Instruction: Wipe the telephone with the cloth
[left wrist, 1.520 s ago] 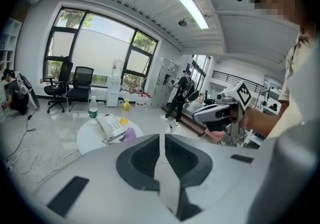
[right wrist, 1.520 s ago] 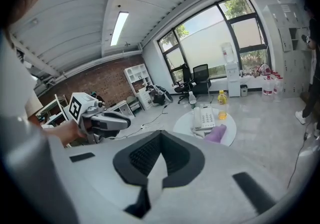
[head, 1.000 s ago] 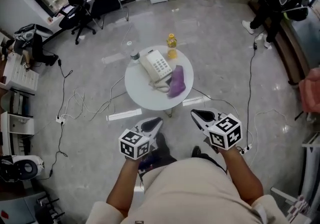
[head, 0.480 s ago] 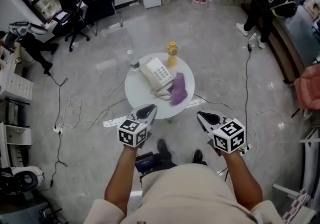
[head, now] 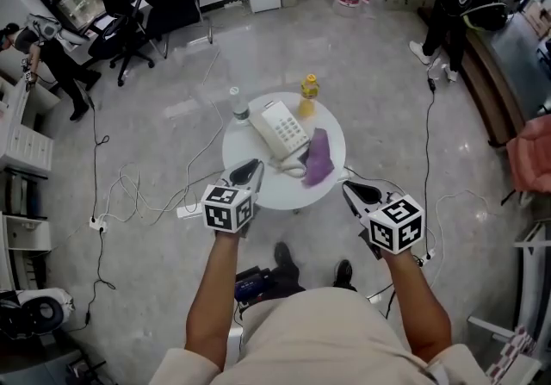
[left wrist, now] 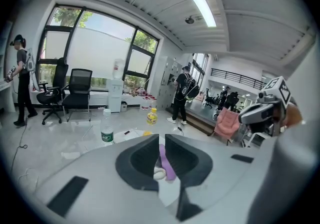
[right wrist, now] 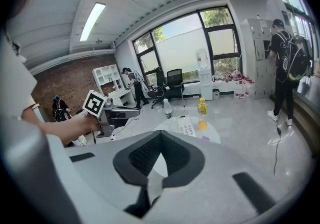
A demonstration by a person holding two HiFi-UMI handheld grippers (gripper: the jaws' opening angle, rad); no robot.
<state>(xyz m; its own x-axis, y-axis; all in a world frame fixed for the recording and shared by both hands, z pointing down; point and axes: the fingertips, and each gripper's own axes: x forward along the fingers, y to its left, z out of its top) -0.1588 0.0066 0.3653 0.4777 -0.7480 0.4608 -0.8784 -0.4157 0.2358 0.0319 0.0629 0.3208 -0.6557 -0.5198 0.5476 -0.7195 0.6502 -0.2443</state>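
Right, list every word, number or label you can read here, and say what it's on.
Nothing reads clearly enough to quote.
Telephone keypad: print too small to read.
Water bottle, green label: blurred.
Yellow bottle, label: blurred.
Marker cubes: black-and-white square patterns only, no letters or numbers.

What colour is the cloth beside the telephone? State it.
Purple. The cloth shows best in the head view.

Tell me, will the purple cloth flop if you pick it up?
Probably floppy: the purple cloth lies crumpled beside the telephone. It looks thin, so it is likely light, and it should drape, not roll.
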